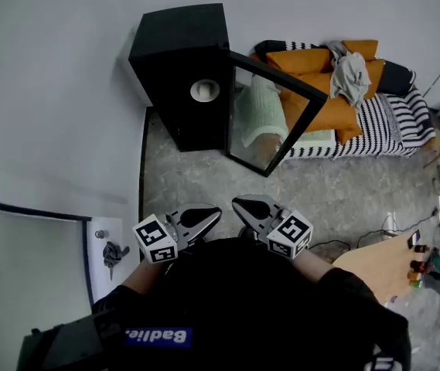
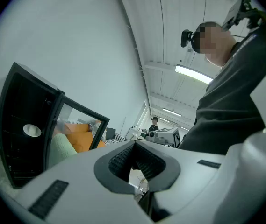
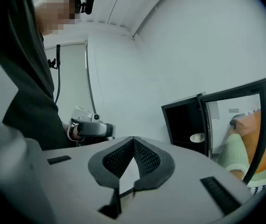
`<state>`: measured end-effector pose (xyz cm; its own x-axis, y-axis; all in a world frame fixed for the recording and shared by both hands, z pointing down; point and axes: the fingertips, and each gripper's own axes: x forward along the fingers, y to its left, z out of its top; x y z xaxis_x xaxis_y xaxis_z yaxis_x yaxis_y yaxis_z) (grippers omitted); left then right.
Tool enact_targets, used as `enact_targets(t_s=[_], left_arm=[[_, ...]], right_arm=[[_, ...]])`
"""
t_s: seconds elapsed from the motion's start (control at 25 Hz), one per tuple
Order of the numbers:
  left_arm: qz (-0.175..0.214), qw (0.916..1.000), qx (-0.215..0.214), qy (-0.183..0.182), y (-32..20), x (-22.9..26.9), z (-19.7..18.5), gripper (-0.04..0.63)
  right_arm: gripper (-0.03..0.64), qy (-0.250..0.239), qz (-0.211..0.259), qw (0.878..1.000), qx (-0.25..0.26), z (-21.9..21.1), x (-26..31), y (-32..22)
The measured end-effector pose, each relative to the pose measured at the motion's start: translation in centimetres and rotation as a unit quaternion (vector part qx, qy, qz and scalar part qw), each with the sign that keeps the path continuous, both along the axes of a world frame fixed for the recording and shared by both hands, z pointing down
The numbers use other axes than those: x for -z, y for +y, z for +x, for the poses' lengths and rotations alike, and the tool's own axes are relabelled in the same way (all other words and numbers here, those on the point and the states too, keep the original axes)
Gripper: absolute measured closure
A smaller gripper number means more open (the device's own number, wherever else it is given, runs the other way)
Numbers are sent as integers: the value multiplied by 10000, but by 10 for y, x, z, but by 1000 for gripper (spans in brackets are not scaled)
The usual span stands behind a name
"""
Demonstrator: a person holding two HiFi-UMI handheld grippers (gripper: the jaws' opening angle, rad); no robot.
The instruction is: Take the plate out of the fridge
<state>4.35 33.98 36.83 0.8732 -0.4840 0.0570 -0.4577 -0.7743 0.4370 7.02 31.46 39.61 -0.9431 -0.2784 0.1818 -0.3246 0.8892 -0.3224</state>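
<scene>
The plate (image 1: 205, 90) lies inside the open fridge (image 1: 175, 45), straight ahead on the far side and well apart from both grippers. The left gripper (image 1: 208, 215) and right gripper (image 1: 244, 205) are clenched on nothing, near the body, and about equally distant from the plate.

Fridge (image 1: 179, 64) mouth: open, facing the floor strip (image 1: 196, 180) ahead.
Glass door (image 1: 267, 118): swung out, bounding the right side.
Wall (image 1: 57, 83): hems the left.
Room above plate (image 1: 205, 90): dark, hard to judge.
</scene>
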Motion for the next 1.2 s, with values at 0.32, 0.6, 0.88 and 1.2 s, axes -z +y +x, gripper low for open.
enact_targets(t_s=[0.32, 0.6, 0.88, 1.2], left_arm=[[-18, 10000, 1, 11, 2, -1, 2, 589], [-63, 10000, 58, 40, 2, -1, 0, 589], [-106, 9998, 131, 60, -7, 1, 1, 589], [-92, 9992, 393, 23, -27, 1, 8, 589]], right_arm=[[609, 3, 4, 10000, 21, 2, -1, 2], [609, -32, -45, 10000, 77, 0, 0, 3], [609, -103, -104, 9998, 139, 3, 2, -6], [609, -221, -154, 9990, 369, 11, -2, -26]])
